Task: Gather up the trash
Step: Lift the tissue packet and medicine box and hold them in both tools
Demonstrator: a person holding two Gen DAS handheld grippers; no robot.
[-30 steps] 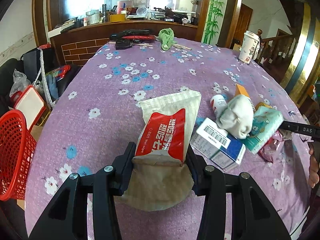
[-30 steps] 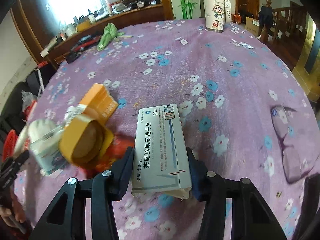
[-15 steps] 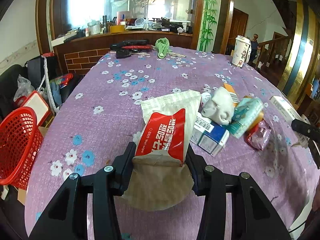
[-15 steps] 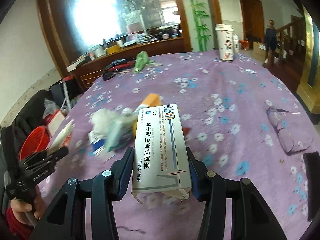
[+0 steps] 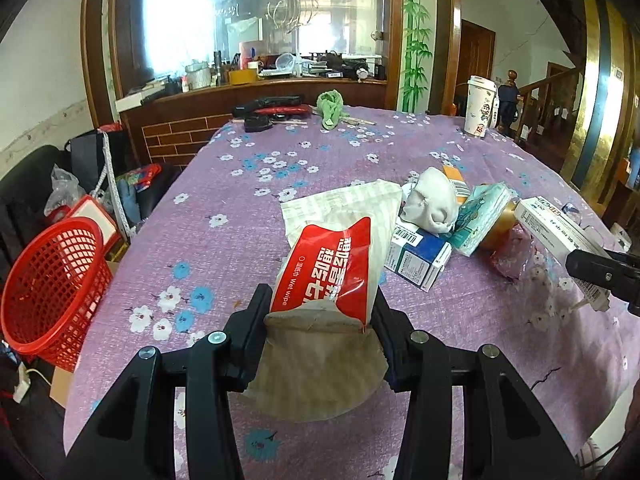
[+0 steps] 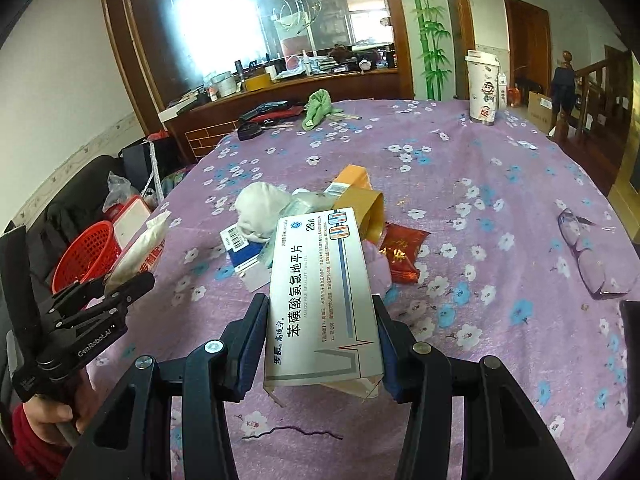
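Note:
My left gripper (image 5: 319,316) is shut on a red and white wet-wipe packet (image 5: 332,268), held with a piece of brown paper above the purple flowered tablecloth (image 5: 224,248). The right gripper (image 6: 318,320) is shut on a white medicine box (image 6: 322,296) and shows at the right edge of the left wrist view. On the table lies a trash pile: a white wad (image 5: 432,200), a blue and white box (image 5: 418,254), a teal tissue pack (image 5: 482,214), an orange box (image 6: 352,178), a gold tape roll (image 6: 366,212) and a red wrapper (image 6: 402,250). A red mesh basket (image 5: 52,284) stands off the table's left edge.
A paper cup (image 5: 480,106), a green cloth (image 5: 330,108) and dark tools (image 5: 272,110) sit at the far end of the table. Glasses (image 6: 588,252) lie at the right. Bags and a black seat (image 5: 24,184) crowd the floor at left. A hand in a red sleeve (image 6: 40,424) holds the left gripper.
Both grippers have drawn back from the trash pile and risen a little, each keeping its load. The pile looks smaller and farther, and the red basket has come further into view.

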